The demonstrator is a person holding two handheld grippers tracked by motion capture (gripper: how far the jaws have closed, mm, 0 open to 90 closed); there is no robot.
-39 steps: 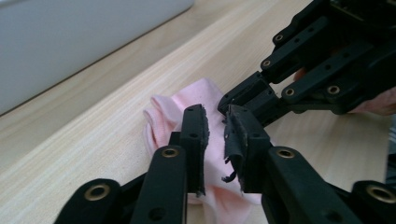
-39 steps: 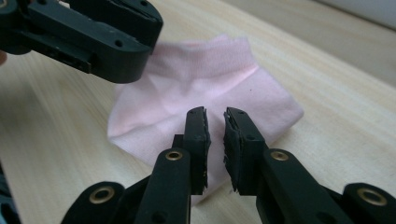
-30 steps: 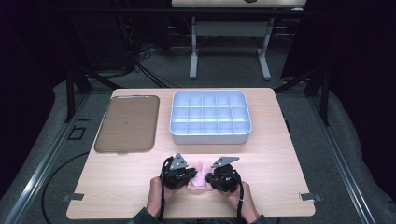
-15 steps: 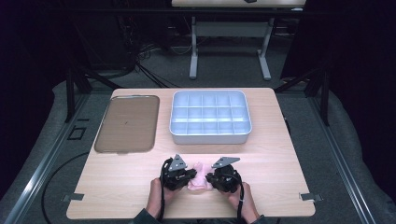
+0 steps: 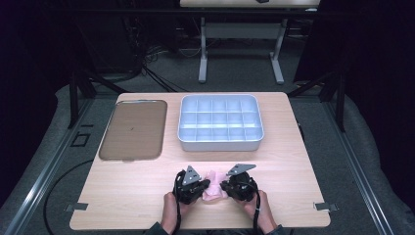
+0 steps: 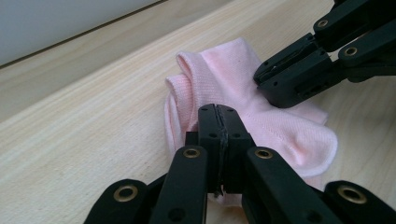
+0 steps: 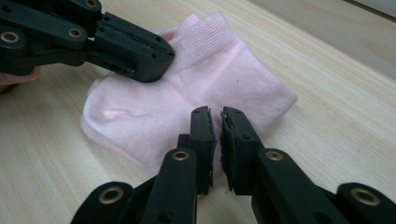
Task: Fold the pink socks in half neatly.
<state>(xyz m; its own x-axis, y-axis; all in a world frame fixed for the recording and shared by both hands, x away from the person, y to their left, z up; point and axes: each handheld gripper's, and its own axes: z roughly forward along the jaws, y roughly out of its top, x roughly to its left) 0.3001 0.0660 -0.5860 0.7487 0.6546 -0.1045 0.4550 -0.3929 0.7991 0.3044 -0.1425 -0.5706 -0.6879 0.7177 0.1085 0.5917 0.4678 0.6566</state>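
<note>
Pink sock: one, small, folded over on itself, lying flat on the wooden table near its front edge, between the two grippers. Ribbed cuff end seen in the left gripper view; same sock in the right gripper view.

Left gripper: black, held in the person's left hand, resting low at the sock's left side. Its jaws have just been closing and now stand together, pad against pad, in the left gripper view. They sit over the sock's near edge; whether any cloth is pinched between them cannot be told.

Right gripper: black, grey plate on top, held in the right hand, at the sock's right side. Jaws narrow, a thin slit left between the pads; they sit at the sock's edge, no cloth seen in the slit.

Compartment tray: pale grey, many square cells, at the far middle of the table, well apart from the sock.

Flat tray: brown, shallow, rounded corners, left of the compartment tray.

Floor: grey, with cables beyond the table.
</note>
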